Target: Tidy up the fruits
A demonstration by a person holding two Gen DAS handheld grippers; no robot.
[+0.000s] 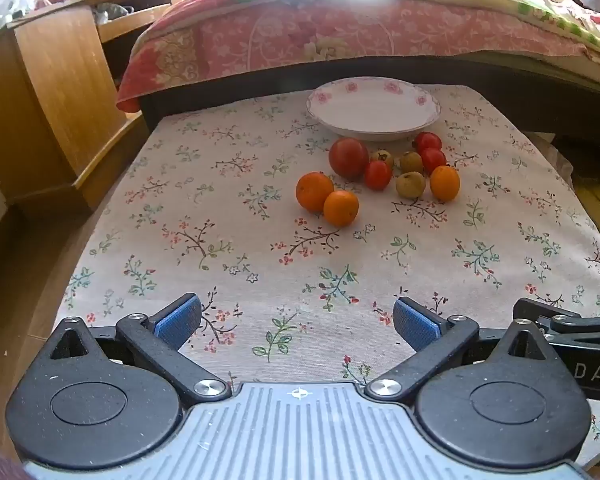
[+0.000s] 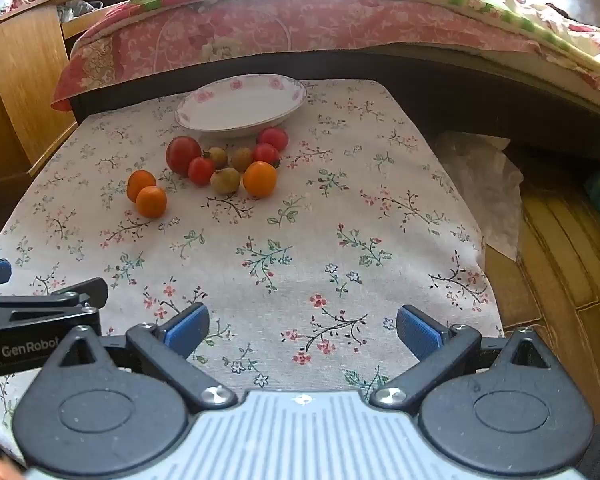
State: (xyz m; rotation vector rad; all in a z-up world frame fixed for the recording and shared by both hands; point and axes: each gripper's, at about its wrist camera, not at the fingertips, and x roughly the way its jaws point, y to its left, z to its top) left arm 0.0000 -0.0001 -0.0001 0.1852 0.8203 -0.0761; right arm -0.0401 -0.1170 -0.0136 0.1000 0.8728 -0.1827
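Note:
A white plate with pink flowers point(image 1: 374, 92) point(image 2: 204, 104) stands at the far edge of the table, with nothing on it. In front of it lies a cluster of fruit: a big red tomato point(image 1: 348, 157) point(image 2: 183, 155), three oranges point(image 1: 341, 208) point(image 2: 151, 201), small red tomatoes point(image 1: 377, 175) point(image 2: 201, 170) and yellow-green fruits point(image 1: 410, 185) point(image 2: 225, 180). My left gripper point(image 1: 298, 322) hangs open over the near part of the cloth, far from the fruit. My right gripper point(image 2: 303, 330) is open too, with nothing between its fingers.
The table wears a floral tablecloth point(image 1: 260, 264) point(image 2: 300, 240). A bed with a pink floral quilt point(image 1: 320, 36) runs behind it. A wooden cabinet point(image 1: 48, 92) stands at the left. Wooden floor point(image 2: 560, 248) and a plastic sheet point(image 2: 480, 172) lie to the right.

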